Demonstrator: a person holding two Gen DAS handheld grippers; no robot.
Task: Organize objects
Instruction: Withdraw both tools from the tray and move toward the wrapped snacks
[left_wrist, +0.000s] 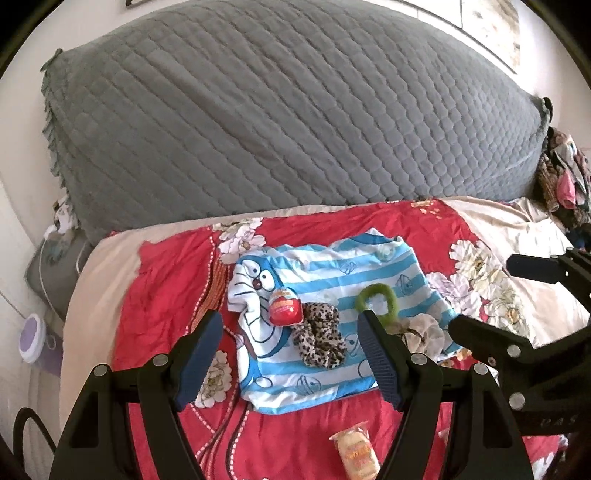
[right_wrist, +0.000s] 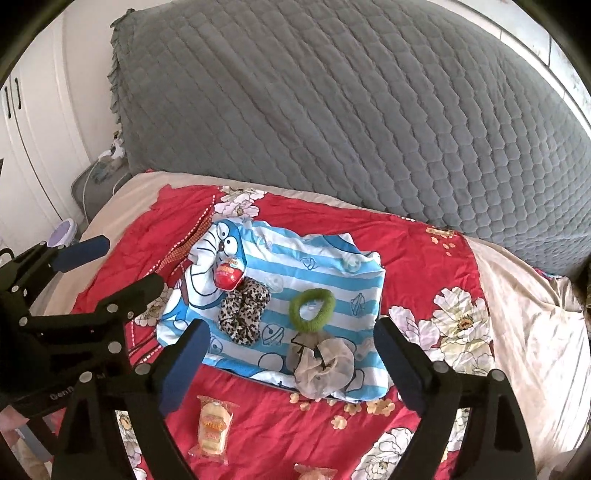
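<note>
A bed covered by a red floral quilt (right_wrist: 417, 254) fills both wrist views, with a large grey quilted pillow (right_wrist: 332, 110) propped behind it. On the quilt lies a folded blue-and-white striped cartoon cloth (right_wrist: 325, 280), and the small things being sorted rest on it in a loose row. Farthest left is a red egg-shaped toy (right_wrist: 229, 275), touching the cartoon face printed on the cloth. Just beside it, to its right and nearer the viewer, sits a leopard-print scrunchie (right_wrist: 243, 314). Further right is a green hair ring (right_wrist: 312, 309), lying flat with its opening facing up and its longer span running left to right. Touching the ring's near edge is a pale grey scrunchie (right_wrist: 325, 365), at the cloth's front border. Off the cloth, on the bare quilt nearer the viewer, lies a wrapped yellow snack (right_wrist: 214, 424), its long axis pointing away from the camera; a second wrapped item shows only partly at the bottom edge. The left gripper (left_wrist: 290, 354) hangs above the leopard scrunchie with its jaws spread and nothing between them. The right gripper (right_wrist: 291, 363) also stands wide apart and empty, with the grey scrunchie and green ring lying between its fingertips and slightly ahead. The right hand is therefore nearer those two, the left nearer the toy and leopard scrunchie; the snack lies below and between both.
</note>
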